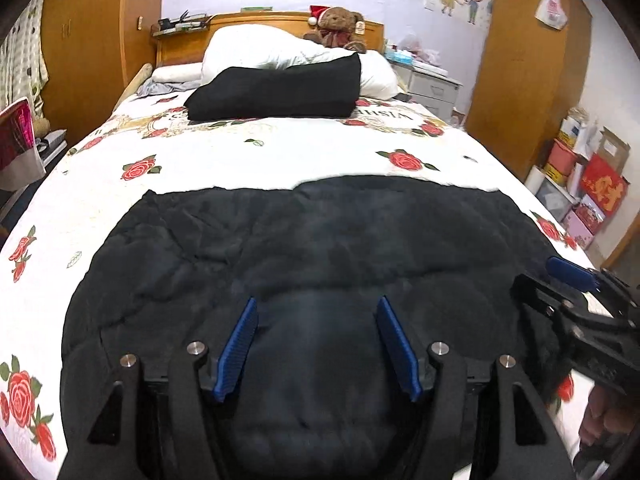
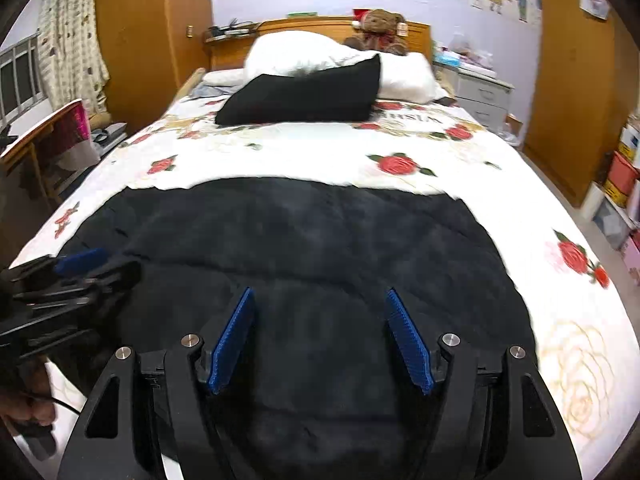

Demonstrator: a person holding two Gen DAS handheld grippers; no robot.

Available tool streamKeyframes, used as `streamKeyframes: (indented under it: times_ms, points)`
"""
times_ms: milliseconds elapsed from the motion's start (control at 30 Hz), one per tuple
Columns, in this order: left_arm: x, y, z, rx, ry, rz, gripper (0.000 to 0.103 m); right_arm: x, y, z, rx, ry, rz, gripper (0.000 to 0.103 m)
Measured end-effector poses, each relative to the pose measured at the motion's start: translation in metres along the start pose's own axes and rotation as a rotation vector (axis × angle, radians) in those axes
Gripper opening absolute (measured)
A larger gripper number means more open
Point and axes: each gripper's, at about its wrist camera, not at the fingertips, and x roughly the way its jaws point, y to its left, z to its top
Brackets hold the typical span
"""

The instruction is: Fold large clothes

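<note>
A large black fleecy garment [image 1: 312,248] lies spread flat across the near end of the bed; it also shows in the right wrist view [image 2: 304,240]. My left gripper [image 1: 317,306] is open just above its near part, blue pads wide apart with nothing between them. My right gripper [image 2: 320,298] is open in the same way above the garment. Each gripper shows at the edge of the other's view: the right one [image 1: 576,280] at the garment's right side, the left one [image 2: 80,264] at its left side.
The bed has a white rose-print cover [image 1: 248,152]. A folded black garment [image 1: 276,92] leans on white pillows [image 1: 256,48] by the headboard, with a teddy bear [image 1: 340,24]. A chair [image 2: 48,148] stands left; boxes [image 1: 580,184] are stacked right.
</note>
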Motion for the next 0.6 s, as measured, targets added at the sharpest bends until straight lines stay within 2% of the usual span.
streamKeyframes:
  times_ms: [67, 100, 167, 333, 500, 600]
  points:
    - [0.008, -0.005, -0.012, 0.027, 0.02, 0.017, 0.066, 0.018, -0.013, -0.01, 0.029, 0.067, -0.031, 0.068]
    - [0.014, -0.006, -0.016, 0.025, 0.037, 0.016, 0.066, 0.03, -0.019, -0.019, 0.041, 0.099, -0.018, 0.067]
    - [0.024, -0.006, -0.016, 0.027, 0.052, 0.023, 0.066, 0.042, -0.02, -0.027, 0.02, 0.111, -0.015, 0.067]
    - [0.038, -0.007, -0.014, 0.031, 0.06, 0.036, 0.066, 0.06, -0.016, -0.025, 0.015, 0.128, -0.026, 0.067]
    - [0.035, -0.003, -0.006, 0.02, 0.07, 0.027, 0.067, 0.054, -0.023, -0.008, 0.023, 0.175, 0.013, 0.068]
    - [0.024, 0.003, 0.004, 0.024, 0.068, 0.039, 0.067, 0.032, -0.025, 0.015, 0.035, 0.135, 0.029, 0.068]
